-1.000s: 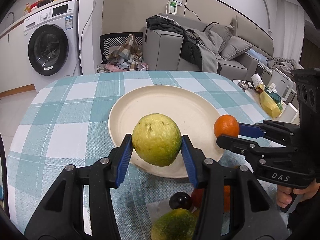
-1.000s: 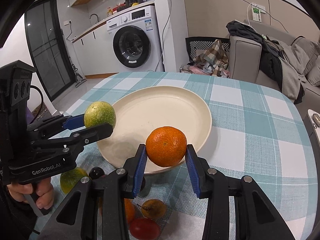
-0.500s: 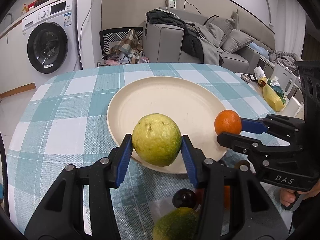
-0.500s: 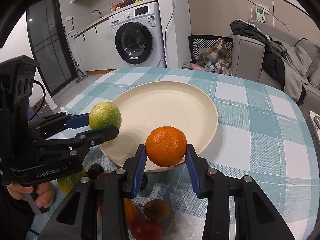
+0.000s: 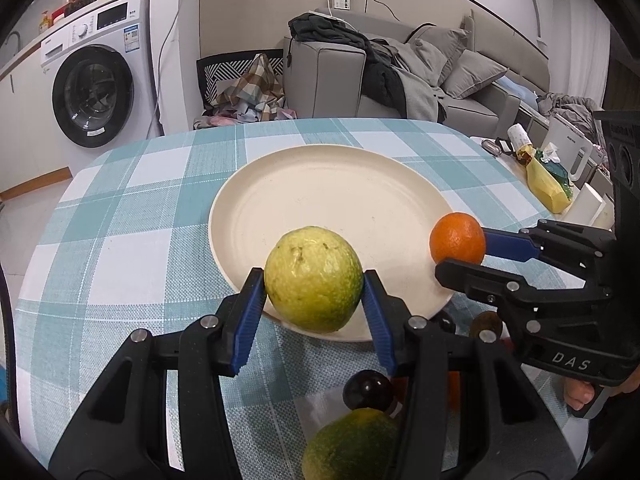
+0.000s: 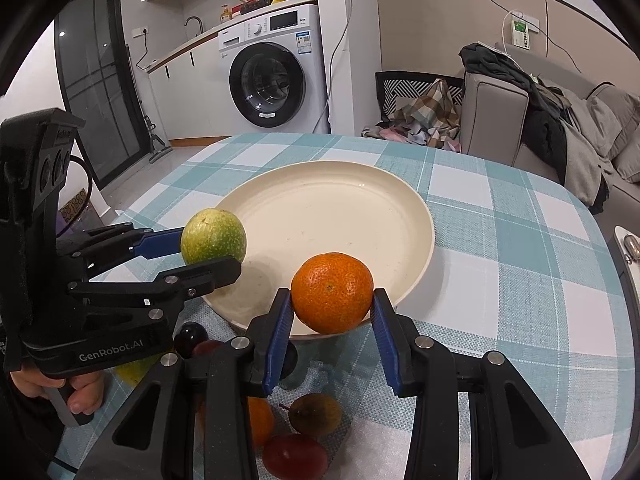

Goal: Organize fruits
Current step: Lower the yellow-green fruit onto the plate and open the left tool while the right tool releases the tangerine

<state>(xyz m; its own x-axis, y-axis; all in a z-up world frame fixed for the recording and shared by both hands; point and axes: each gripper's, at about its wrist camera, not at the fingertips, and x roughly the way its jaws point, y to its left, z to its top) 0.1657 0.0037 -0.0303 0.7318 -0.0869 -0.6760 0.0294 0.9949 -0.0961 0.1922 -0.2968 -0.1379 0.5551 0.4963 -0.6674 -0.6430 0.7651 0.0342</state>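
Home: washing machine (image 5: pixel 94 96), sofa (image 5: pixel 452 80).

You've carried the guava (image 5: pixel 314 278) and the orange (image 6: pixel 332 292) forward. Both now hang above the plate (image 6: pixel 408 216) near rim.

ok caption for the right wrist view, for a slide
Right gripper holds an orange at the plate rim while the left gripper brings a green fruit.

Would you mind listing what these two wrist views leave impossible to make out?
- Left wrist view: the loose fruit behind the left gripper is mostly covered by its black fingers, so it cannot be counted.
- Right wrist view: the right gripper likewise covers part of that pile.
- Both views: whether the guava or the orange touches the plate.
- Washing machine label: too small.
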